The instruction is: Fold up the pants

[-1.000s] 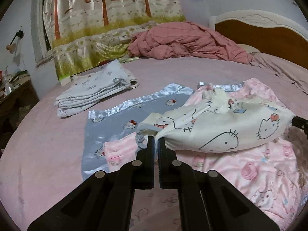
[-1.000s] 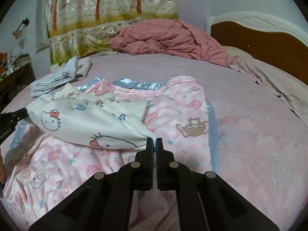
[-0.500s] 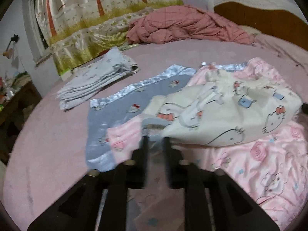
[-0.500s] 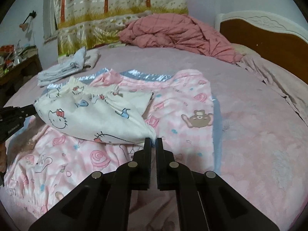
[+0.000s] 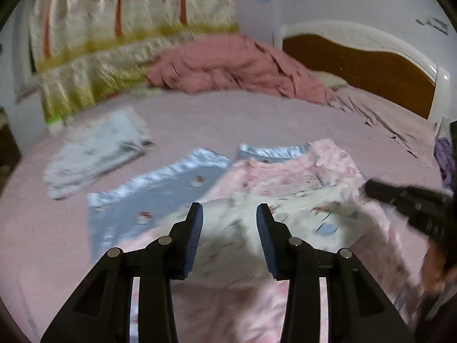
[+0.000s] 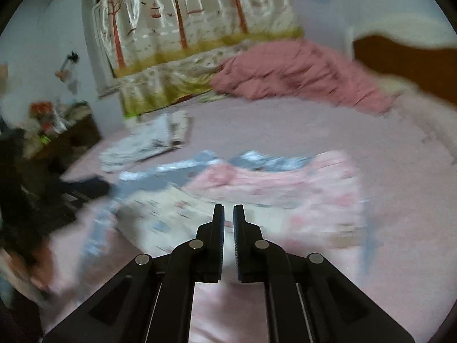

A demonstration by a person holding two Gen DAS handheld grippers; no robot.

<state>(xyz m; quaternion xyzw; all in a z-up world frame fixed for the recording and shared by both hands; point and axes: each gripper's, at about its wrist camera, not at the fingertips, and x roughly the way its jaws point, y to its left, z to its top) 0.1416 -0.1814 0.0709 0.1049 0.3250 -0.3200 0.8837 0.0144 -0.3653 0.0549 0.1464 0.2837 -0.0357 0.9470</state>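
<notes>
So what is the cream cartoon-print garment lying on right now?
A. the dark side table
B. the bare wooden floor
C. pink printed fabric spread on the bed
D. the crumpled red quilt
C: the cream garment rests on the pink printed fabric spread on the bed.

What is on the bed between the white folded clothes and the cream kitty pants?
The blue satin-edged blanket lies between the white folded clothes and cream pants, in both views.

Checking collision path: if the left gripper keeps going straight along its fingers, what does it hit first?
Most likely the cream cartoon-print pants lying on the pink garment. The left gripper points down at them, its jaws opening with nothing between. Blur leaves depth unclear.
</notes>
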